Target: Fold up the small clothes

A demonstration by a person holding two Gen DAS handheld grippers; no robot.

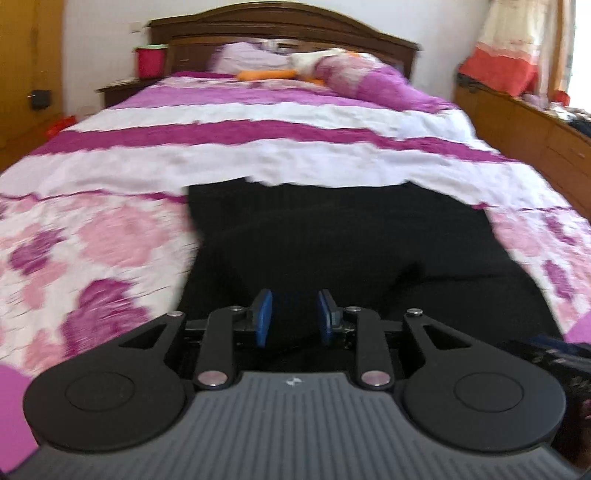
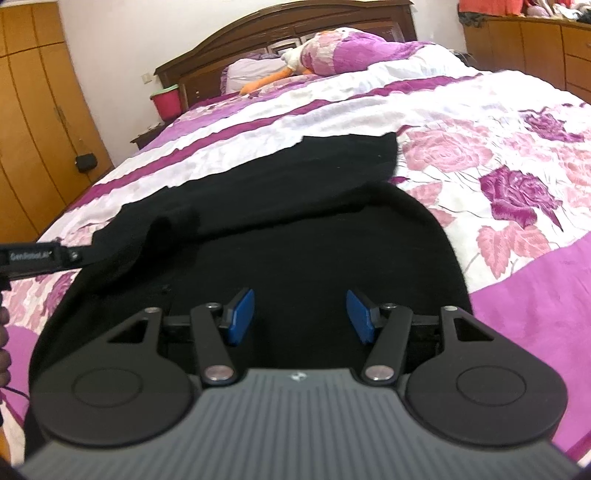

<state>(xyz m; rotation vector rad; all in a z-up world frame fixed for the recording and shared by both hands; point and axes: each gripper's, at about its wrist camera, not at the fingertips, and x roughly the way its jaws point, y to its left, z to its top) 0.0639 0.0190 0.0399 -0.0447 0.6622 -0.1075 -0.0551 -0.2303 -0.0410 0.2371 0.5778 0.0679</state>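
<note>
The black garment [image 2: 280, 236] lies on the floral bedspread [image 2: 517, 177] at the foot end, one fold apparently made, more left. Left gripper [image 1: 295, 314] and right gripper [image 2: 301, 314] hover spread, holding nothing. Beyond, the headboard [image 2: 258, 37].

The bed [image 2: 480, 92] lies flat and open beyond the black garment [image 2: 314, 236], its floral quilt bare on both sides of the cloth and up through the striped bands. Toward the headboard [image 1: 280, 22] a heaped pillow [image 1: 362, 77] and an orange soft toy [image 1: 266, 75] block the way. A red bucket [image 1: 151, 61] stands left of the bed, and low wooden cabinets [image 1: 524, 122] close the right.
</note>
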